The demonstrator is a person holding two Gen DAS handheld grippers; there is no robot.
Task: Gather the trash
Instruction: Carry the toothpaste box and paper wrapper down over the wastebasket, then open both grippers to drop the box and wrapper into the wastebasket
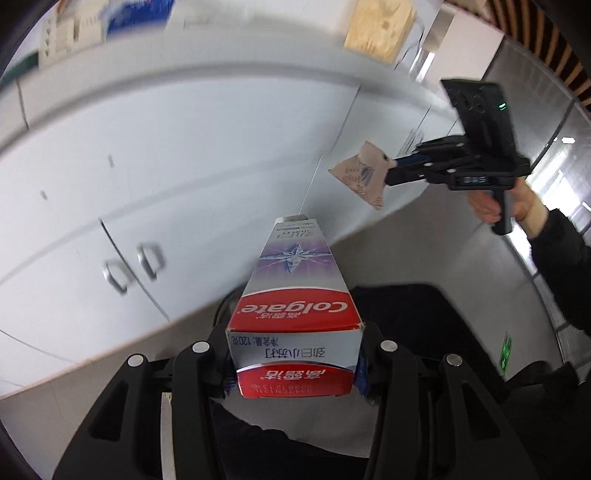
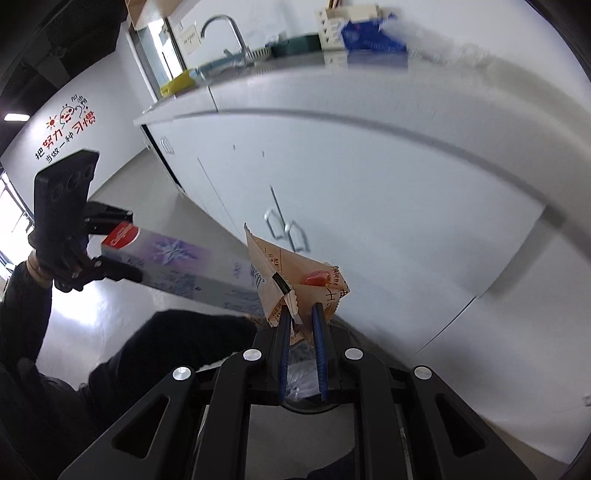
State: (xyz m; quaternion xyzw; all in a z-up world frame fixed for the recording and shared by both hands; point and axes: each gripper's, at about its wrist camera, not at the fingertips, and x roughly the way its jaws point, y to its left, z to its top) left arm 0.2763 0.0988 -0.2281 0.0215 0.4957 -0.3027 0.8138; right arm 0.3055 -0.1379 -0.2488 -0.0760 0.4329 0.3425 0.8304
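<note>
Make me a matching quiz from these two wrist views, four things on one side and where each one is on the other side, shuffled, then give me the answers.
Things:
1. Colgate toothpaste box
2. crumpled snack wrapper
3. faucet
4. cabinet door handles

Places:
A. on the white cabinet front below the counter
B. clamped in the left tool
C. up on the counter, by the sink
D. pinched in the right tool

Pairs: 1-B, 2-D, 3-C, 4-A
</note>
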